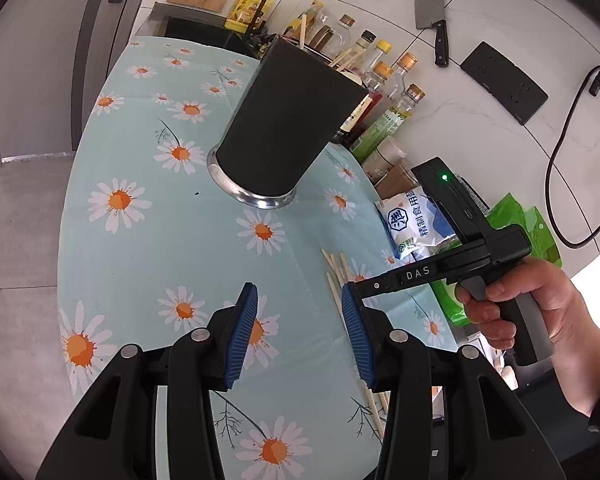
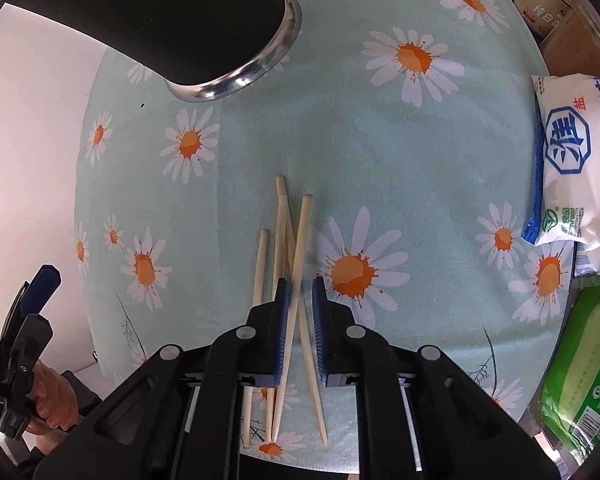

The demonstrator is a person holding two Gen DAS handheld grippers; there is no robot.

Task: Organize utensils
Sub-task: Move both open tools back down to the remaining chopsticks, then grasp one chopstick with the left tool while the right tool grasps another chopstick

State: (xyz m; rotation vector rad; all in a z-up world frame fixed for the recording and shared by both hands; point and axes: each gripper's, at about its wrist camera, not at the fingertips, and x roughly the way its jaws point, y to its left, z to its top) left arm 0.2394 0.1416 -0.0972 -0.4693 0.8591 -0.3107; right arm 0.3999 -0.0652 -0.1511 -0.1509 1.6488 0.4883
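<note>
The chopsticks lie loose on the counter, long axes running away from the right tool, which seems clenched on one or two, while the left tool hangs released farther off.

Black tool frames, ribbed blue pads, silver pivot screws, white "DAS" lettering, dark sleeve

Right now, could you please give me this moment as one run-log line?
left gripper: open, empty | right gripper: jaws narrow around one wooden chopstick; contact unclear | black cylindrical holder with steel base: upright on daisy-print cloth
</note>
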